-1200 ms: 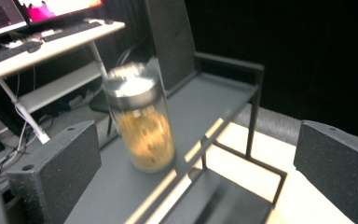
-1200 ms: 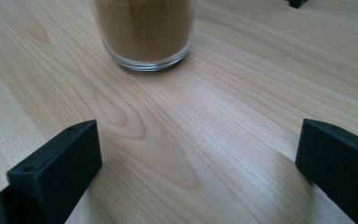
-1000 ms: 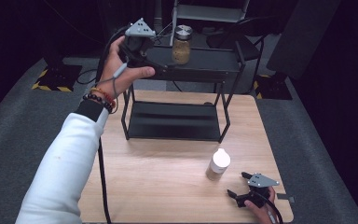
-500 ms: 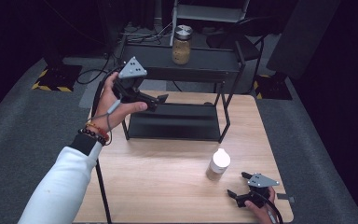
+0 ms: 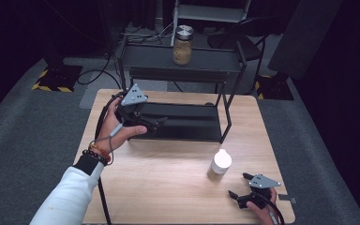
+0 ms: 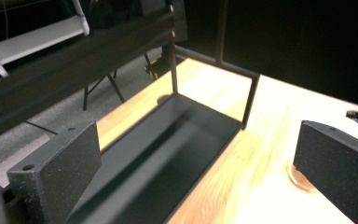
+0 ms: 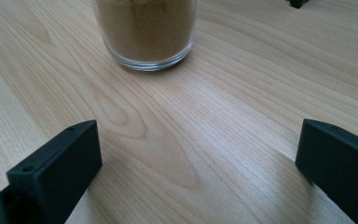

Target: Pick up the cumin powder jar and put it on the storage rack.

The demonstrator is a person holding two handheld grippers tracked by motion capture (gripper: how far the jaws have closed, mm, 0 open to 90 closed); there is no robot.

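Lowered from the upper shelf over the past second, the left claw [image 5: 157, 124] now hangs at the front left corner of the black metal rack [image 5: 183, 123], its jaws spread wide and holding nothing. Behind it, a jar with a metal lid [image 5: 182, 45], filled with a tan material, stands alone on the rack's top shelf [image 5: 140, 58]. From the left gripper view the two black jaws frame the rack's dark lower tray [image 6: 168, 154] and the pale wooden bench [image 6: 265, 140] beyond it. At the near right corner of the bench [image 5: 168, 187] the right claw [image 5: 240, 185] has not shifted; it rests low on the wood, jaws likewise wide apart and empty. Just ahead of it stands a small glass jar with a white cap [image 5: 221, 162], upright on the bench, near the rack's right front leg but apart from it. The right gripper view shows that jar's clear base [image 7: 145, 32], packed with brown powder, sitting a little beyond the open jaws, touching neither. A white sleeve [image 5: 68, 199] and a beaded bracelet [image 5: 95, 155] mark the left forearm
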